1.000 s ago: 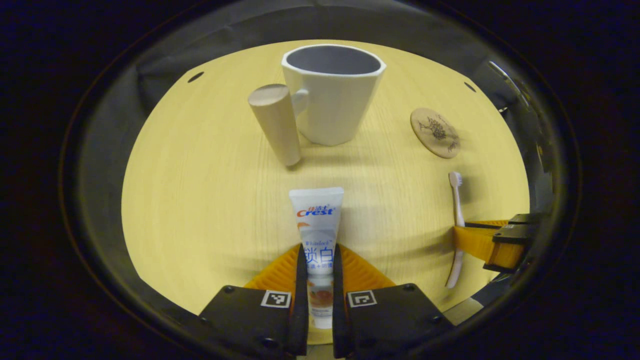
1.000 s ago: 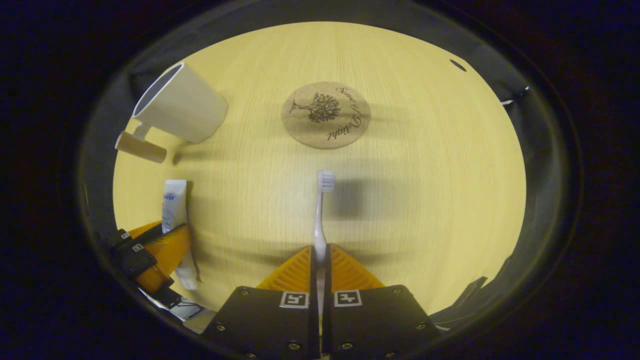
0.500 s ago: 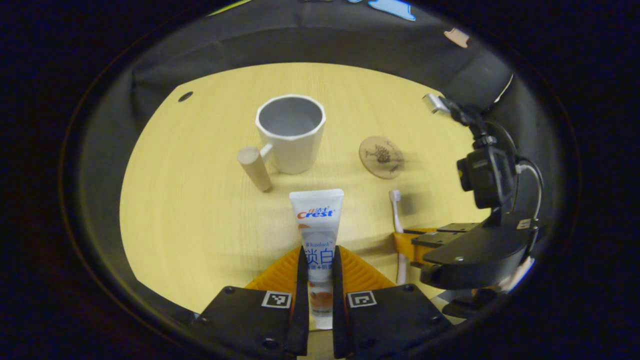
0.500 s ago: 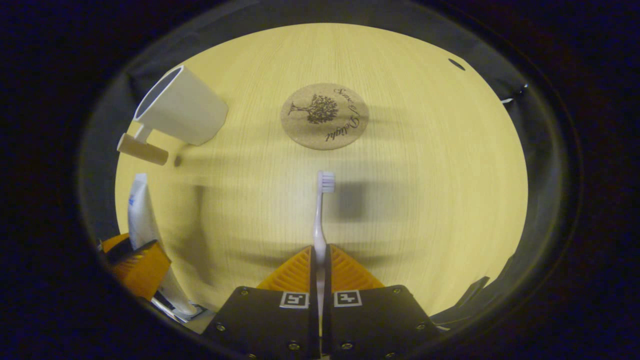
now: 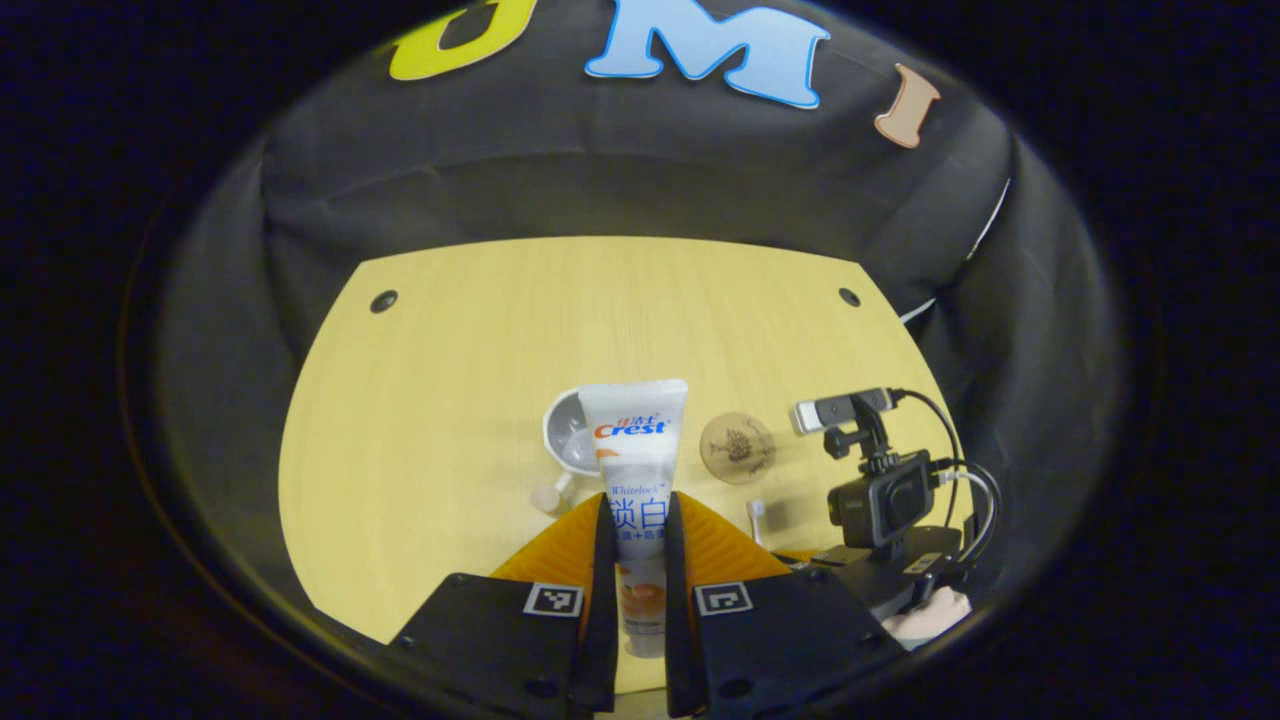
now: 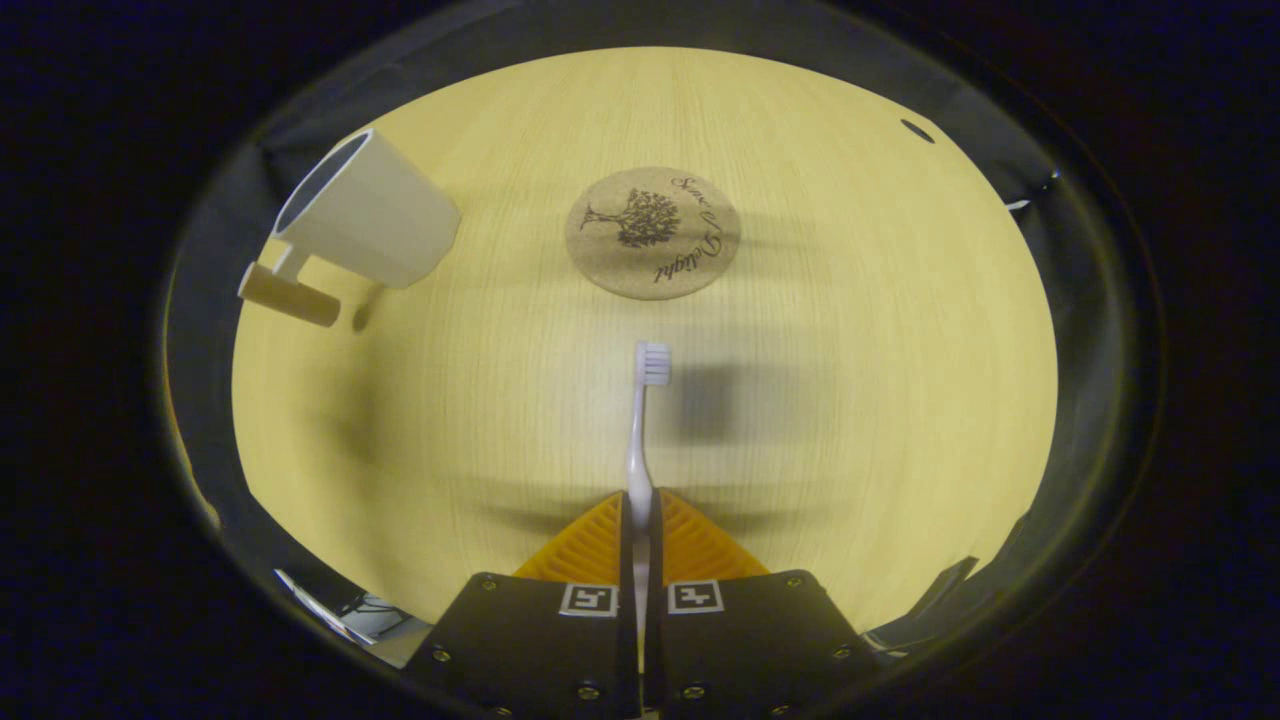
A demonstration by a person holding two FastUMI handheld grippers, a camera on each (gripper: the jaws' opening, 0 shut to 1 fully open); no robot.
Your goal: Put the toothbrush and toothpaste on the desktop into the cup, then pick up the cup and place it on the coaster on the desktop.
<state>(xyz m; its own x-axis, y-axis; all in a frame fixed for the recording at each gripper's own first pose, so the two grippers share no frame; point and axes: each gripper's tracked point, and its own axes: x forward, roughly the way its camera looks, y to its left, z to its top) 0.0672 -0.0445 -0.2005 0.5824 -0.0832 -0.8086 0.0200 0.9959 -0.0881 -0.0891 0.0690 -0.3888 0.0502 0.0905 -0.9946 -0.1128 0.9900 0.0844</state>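
Observation:
My left gripper (image 5: 636, 512) is shut on the white toothpaste tube (image 5: 634, 440) and holds it high above the desk. Far below stand the white cup (image 5: 568, 442) with its wooden handle (image 5: 545, 496) and the round cork coaster (image 5: 737, 448). My right gripper (image 6: 638, 508) is shut on the white toothbrush (image 6: 643, 420), bristles pointing forward, low over the desk. In the right gripper view the cup (image 6: 365, 215) stands at the upper left and the coaster (image 6: 652, 232) lies straight ahead. The right gripper's body (image 5: 885, 520) and the toothbrush head (image 5: 757, 512) appear at the lower right of the left gripper view.
The yellow wooden desk (image 5: 460, 400) has small dark holes near its far corners (image 5: 383, 300). Black cloth walls close the booth behind and beside the desk. A small camera on a mount (image 5: 843, 410) rides on the right gripper.
My left gripper has risen a long way with the toothpaste, so the cup and coaster look much smaller. It has left the right gripper view. The right gripper has barely moved.

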